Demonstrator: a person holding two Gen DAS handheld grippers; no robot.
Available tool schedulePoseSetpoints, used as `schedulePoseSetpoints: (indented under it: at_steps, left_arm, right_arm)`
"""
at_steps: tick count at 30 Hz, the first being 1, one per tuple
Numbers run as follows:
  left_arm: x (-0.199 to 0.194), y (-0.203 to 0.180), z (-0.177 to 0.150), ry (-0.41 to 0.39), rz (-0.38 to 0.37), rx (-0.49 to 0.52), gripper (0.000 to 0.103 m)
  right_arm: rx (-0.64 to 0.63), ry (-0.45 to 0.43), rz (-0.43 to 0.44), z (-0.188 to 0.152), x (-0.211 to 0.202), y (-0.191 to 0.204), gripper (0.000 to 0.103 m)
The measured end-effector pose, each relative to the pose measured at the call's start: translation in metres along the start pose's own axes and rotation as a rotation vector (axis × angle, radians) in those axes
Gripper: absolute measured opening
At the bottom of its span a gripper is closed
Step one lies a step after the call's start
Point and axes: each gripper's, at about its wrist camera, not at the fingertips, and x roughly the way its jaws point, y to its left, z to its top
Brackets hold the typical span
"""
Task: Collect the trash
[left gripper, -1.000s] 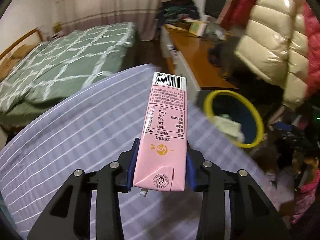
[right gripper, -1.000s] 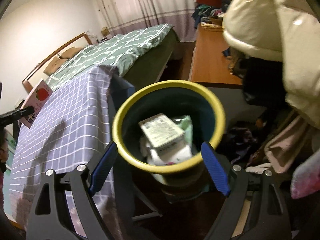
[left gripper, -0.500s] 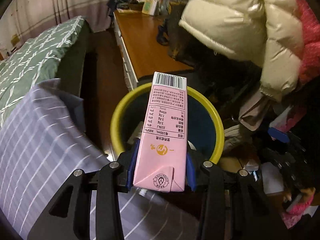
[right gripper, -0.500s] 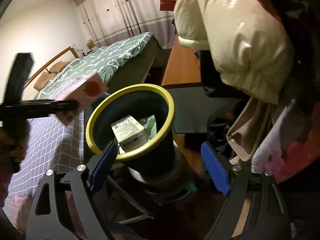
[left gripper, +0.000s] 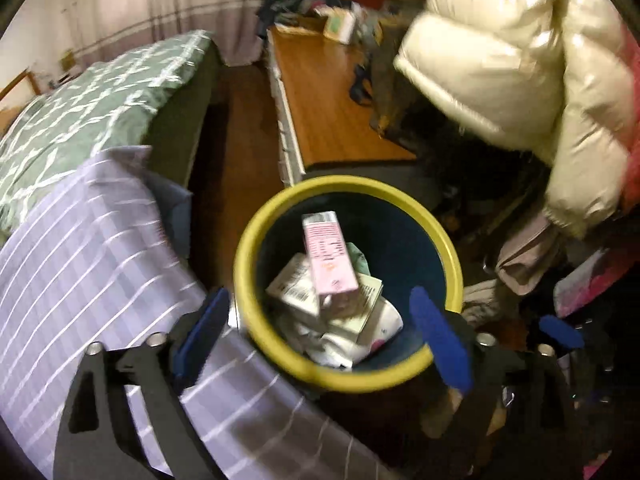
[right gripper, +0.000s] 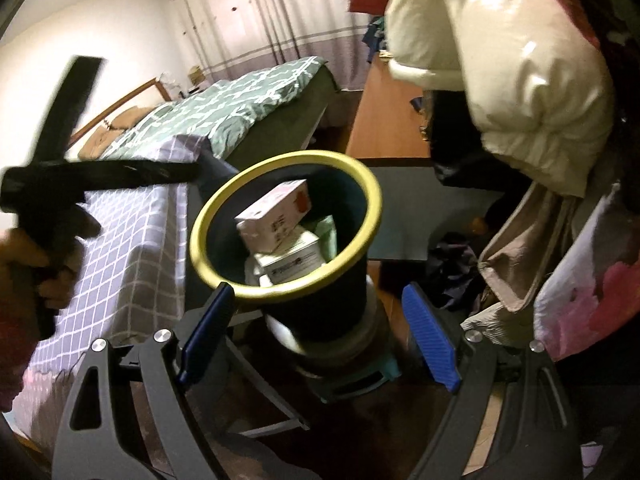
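Note:
The pink drink carton (left gripper: pixel 328 260) lies inside the dark bin with the yellow rim (left gripper: pixel 344 185), on top of other boxes and crumpled paper. My left gripper (left gripper: pixel 320 336) hangs just above the bin's near rim, its jaws opening, with nothing between the blue pads. In the right wrist view the carton (right gripper: pixel 276 216) leans on a white box in the bin (right gripper: pixel 316 157). My right gripper (right gripper: pixel 318 336) is open and empty, low beside the bin's near side. A hand (right gripper: pixel 24 268) holds the left gripper's black frame (right gripper: pixel 100 172) at the left.
A table under a purple checked cloth (left gripper: pixel 80 272) adjoins the bin on the left. Behind it lies a bed with a green quilt (left gripper: pixel 92 108). A wooden desk (left gripper: pixel 332 108) stands beyond the bin. A cream puffer jacket (left gripper: pixel 520 68) and heaped clothes crowd the right.
The left gripper swung from over the purple cloth to above the bin, then opened. The pink carton left its jaws and now lies in the bin. The right gripper drifted slightly.

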Motion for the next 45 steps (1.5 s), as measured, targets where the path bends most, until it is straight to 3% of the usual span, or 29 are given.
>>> schedulePoseSetpoints:
  at_steps: [4,7,10,12,16,22,33,45]
  left_arm:
    - [-0.067,0.028,-0.035,-0.102,0.022,-0.073,0.098]
    - [-0.118,0.047,-0.073,-0.165,0.109,-0.100,0.098]
    - [-0.165,0.062,-0.121,-0.218,0.275,-0.119,0.098]
    - [-0.194,0.073,-0.150,-0.259,0.345,-0.172,0.098]
    - [-0.257,0.103,-0.203,-0.337,0.427,-0.331,0.098]
    - [-0.327,0.114,-0.267,-0.436,0.552,-0.458,0.098]
    - [-0.360,0.101,-0.331,-0.459,0.635,-0.514,0.098]
    - [-0.369,0.091,-0.339,-0.473,0.672,-0.509,0.098]
  right_arm:
    - [-0.043,0.012,0.023,-0.004,0.000,0.024,0.081]
    - [-0.092,0.010,0.035,-0.007,-0.004,0.044,0.082]
    - [-0.130,-0.012,0.053,-0.007,-0.013,0.062,0.083]
    - [-0.149,-0.032,0.063,-0.007,-0.020,0.073,0.084]
    - [-0.188,-0.068,0.077,-0.005,-0.036,0.094,0.085]
    - [-0.246,-0.135,0.080,-0.007,-0.068,0.127,0.085]
    - [-0.299,-0.215,0.120,-0.023,-0.116,0.161,0.087]
    - [-0.281,-0.221,0.130,-0.028,-0.121,0.160,0.088]
